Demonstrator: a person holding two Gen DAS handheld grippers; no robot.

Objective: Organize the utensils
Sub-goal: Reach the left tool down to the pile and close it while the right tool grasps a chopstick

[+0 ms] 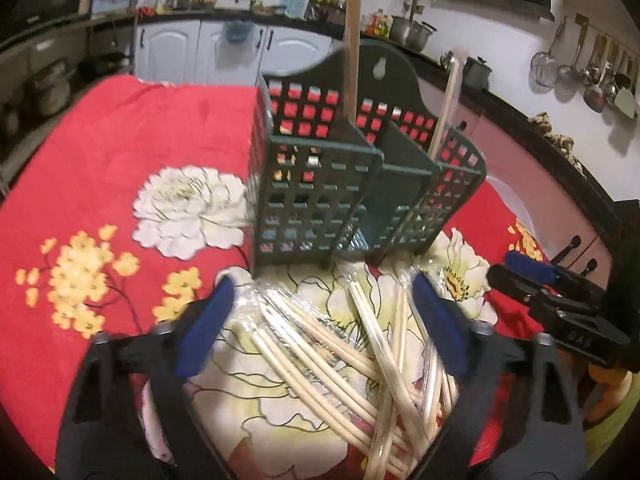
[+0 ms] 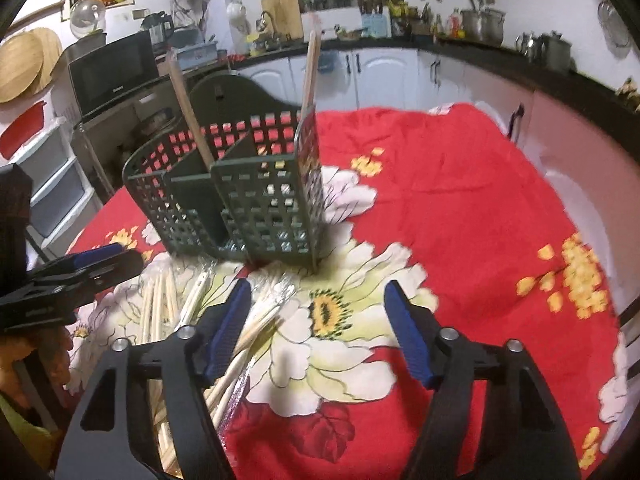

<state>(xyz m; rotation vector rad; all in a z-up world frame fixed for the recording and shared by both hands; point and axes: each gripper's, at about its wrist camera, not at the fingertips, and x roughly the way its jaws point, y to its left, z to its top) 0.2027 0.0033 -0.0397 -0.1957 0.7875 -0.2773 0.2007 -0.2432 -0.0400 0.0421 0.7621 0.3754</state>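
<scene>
Left wrist view: my left tongs point(image 1: 320, 320) stand apart over a heap of plastic-wrapped wooden chopsticks point(image 1: 340, 356) on the red floral tablecloth point(image 1: 120, 140), the blue pads on either side of the heap, not pressing it. Just behind stands the dark green lattice utensil holder point(image 1: 320, 184), upright, with two wooden sticks point(image 1: 352, 60) rising from its compartments. My right tongs point(image 2: 320, 332) are also apart, over bare cloth beside the heap, holding nothing.
</scene>
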